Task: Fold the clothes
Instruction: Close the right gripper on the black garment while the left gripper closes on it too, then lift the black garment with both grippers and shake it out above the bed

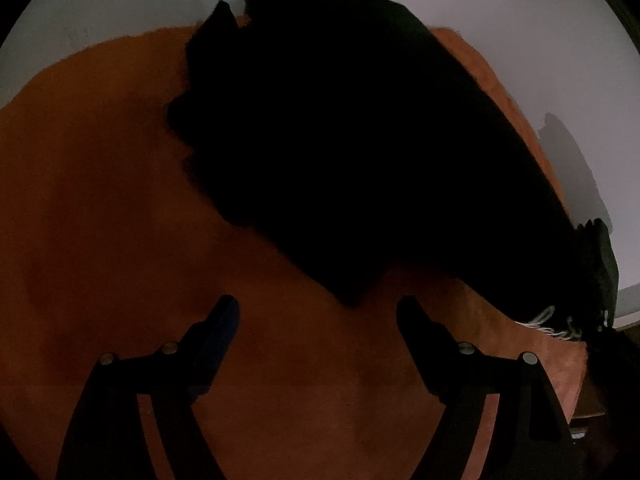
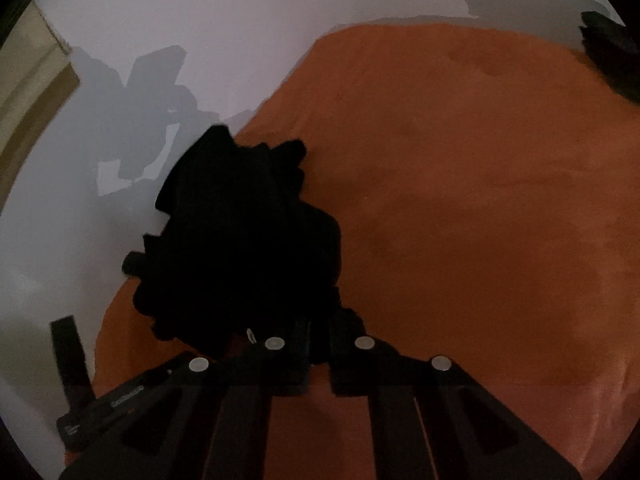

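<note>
A black garment (image 1: pixel 360 140) hangs stretched over the orange cloth-covered surface (image 1: pixel 100 200); its lower corner hangs just beyond my left gripper (image 1: pixel 318 308), which is open and empty. In the right wrist view my right gripper (image 2: pixel 318 328) is shut on the black garment (image 2: pixel 240 248), which bunches up in front of the fingers. The other gripper's black body (image 1: pixel 600 272) shows at the right edge of the left wrist view, holding the garment's far end.
A white wall (image 2: pixel 200 20) rises behind the orange surface (image 2: pixel 480 200), with shadows of the grippers on it. The surface's right edge (image 1: pixel 576 380) drops off near the left gripper. A dark object (image 2: pixel 612 52) lies at the far right.
</note>
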Demonstrator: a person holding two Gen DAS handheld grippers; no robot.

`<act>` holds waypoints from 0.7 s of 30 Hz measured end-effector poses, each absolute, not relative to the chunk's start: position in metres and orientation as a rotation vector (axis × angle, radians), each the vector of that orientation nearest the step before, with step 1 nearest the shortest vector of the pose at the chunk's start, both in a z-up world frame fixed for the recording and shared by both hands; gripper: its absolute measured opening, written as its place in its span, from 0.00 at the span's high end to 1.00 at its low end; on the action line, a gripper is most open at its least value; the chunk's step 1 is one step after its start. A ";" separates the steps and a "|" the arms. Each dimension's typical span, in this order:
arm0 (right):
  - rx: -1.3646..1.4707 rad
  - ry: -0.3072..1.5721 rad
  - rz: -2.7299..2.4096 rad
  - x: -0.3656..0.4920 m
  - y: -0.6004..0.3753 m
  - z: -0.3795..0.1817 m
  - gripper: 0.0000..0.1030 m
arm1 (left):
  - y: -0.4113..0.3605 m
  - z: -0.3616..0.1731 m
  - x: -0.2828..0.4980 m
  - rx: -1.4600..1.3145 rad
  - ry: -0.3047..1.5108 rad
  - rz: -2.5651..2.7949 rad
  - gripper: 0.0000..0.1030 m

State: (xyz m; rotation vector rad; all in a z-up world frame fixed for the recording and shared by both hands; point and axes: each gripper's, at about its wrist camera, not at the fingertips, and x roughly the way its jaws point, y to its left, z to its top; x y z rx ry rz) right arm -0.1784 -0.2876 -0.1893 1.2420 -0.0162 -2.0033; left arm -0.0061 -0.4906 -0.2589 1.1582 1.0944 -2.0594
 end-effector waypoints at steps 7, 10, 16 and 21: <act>1.264 -0.101 -2.053 -0.190 -0.248 -0.176 0.96 | -0.490 -0.262 -0.014 1.183 1.135 -2.075 0.21; 1.275 -0.129 -2.092 -0.202 -0.227 -0.177 0.96 | -0.491 -0.263 -0.017 1.186 1.146 -2.077 0.21; 1.292 -0.176 -2.199 -0.230 -0.184 -0.182 0.96 | -0.495 -0.263 -0.022 1.190 1.169 -2.082 0.21; 1.266 -0.206 -2.352 -0.245 -0.147 -0.178 1.00 | -0.497 -0.263 -0.027 1.195 1.188 -2.086 0.21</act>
